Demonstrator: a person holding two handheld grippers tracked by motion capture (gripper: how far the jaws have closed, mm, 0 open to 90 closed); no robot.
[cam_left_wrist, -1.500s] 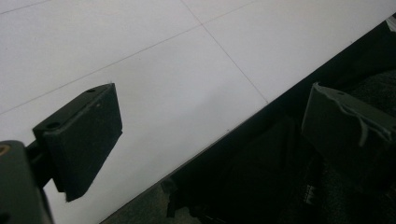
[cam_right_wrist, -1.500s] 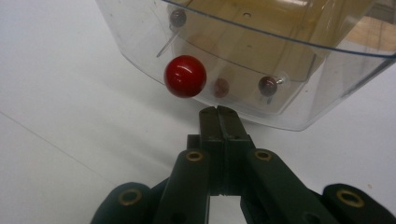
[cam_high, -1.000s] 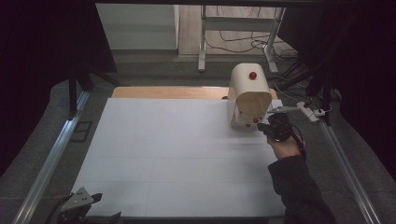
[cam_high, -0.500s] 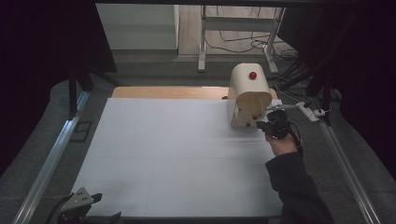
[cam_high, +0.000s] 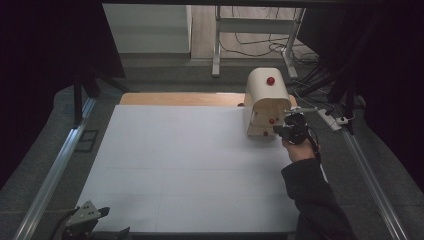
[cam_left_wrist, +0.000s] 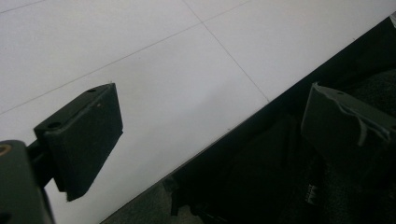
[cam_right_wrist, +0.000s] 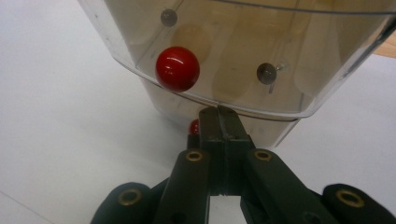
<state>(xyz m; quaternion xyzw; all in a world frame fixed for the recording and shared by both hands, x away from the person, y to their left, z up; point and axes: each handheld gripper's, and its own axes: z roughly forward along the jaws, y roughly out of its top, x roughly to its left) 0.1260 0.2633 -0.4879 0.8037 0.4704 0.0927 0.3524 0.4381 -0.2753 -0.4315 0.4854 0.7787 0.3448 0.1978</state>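
The right hand-held gripper is seen with its jaws pressed together, tips at the clear front of the rounded wooden box, just beside a lower red knob. The box is stood at the far right of the white desk. The left hand-held gripper is held with jaws apart at the desk's near left edge.
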